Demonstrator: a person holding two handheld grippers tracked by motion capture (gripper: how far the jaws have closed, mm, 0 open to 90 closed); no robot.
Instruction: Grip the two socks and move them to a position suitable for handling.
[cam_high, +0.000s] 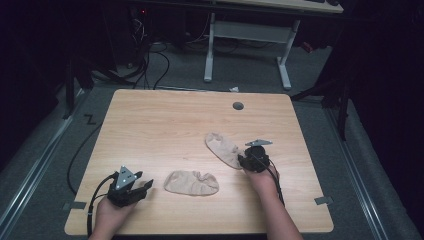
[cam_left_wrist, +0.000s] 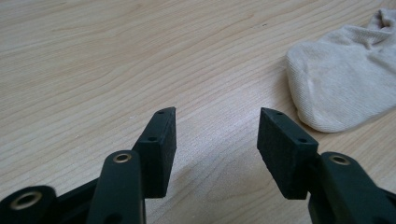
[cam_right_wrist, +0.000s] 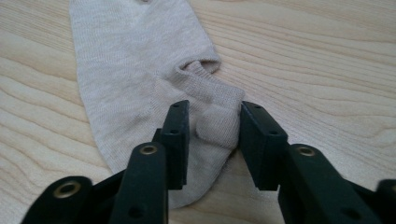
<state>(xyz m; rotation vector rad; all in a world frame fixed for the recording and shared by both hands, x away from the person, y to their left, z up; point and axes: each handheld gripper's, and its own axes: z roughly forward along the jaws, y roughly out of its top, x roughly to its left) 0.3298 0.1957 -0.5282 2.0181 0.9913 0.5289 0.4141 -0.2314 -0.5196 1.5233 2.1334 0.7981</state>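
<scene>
Dim room, grey floor around one pale wood tabletop with rounded corners, clear grain lines and a small grey round cap near the far edge; behind it a white-legged desk and loose black cables on the floor

Item 1: beige sock, lying flat right of centre. Right gripper is at its near end, jaws part-way closed with a raised fold of the cuff bunched between them; the pads touch the fabric on both sides

Item 2: second beige sock, crumpled, near the front edge, well apart from the first

Item 3: left gripper, low over bare wood at the front left corner, jaws wide apart with nothing between them; second sock just to its right
</scene>
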